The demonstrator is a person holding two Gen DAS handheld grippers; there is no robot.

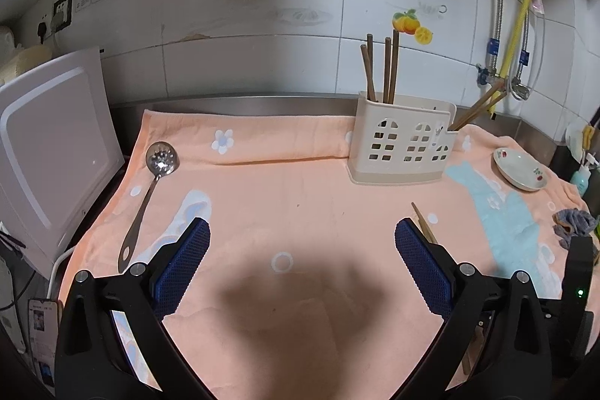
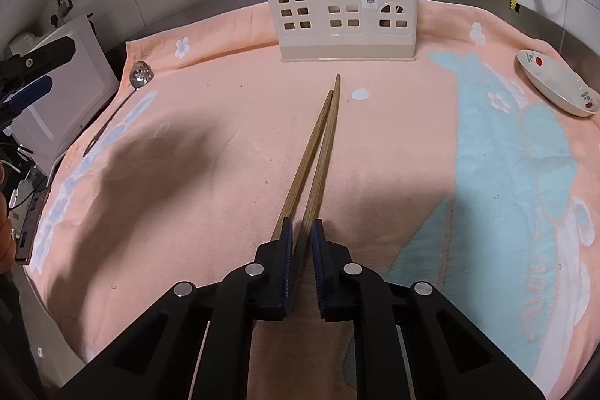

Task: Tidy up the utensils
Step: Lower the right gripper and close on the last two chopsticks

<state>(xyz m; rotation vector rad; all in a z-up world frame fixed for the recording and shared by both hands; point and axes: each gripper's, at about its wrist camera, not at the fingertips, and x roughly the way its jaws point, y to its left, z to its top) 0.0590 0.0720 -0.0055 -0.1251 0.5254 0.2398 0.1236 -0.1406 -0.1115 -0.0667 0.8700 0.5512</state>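
Left gripper (image 1: pixel 302 237) jaws wide apart, nothing between them, hovering over the peach towel (image 1: pixel 300 190). Cream utensil holder (image 1: pixel 401 149) sits at the towel's far edge, chopsticks (image 1: pixel 390 70) upright in it. Slotted spoon (image 1: pixel 150 197) lies well left of the holder. Small dish (image 1: pixel 519 169) just right of it. Chopstick tip (image 1: pixel 423 223) pokes out beside the gripper's right finger.
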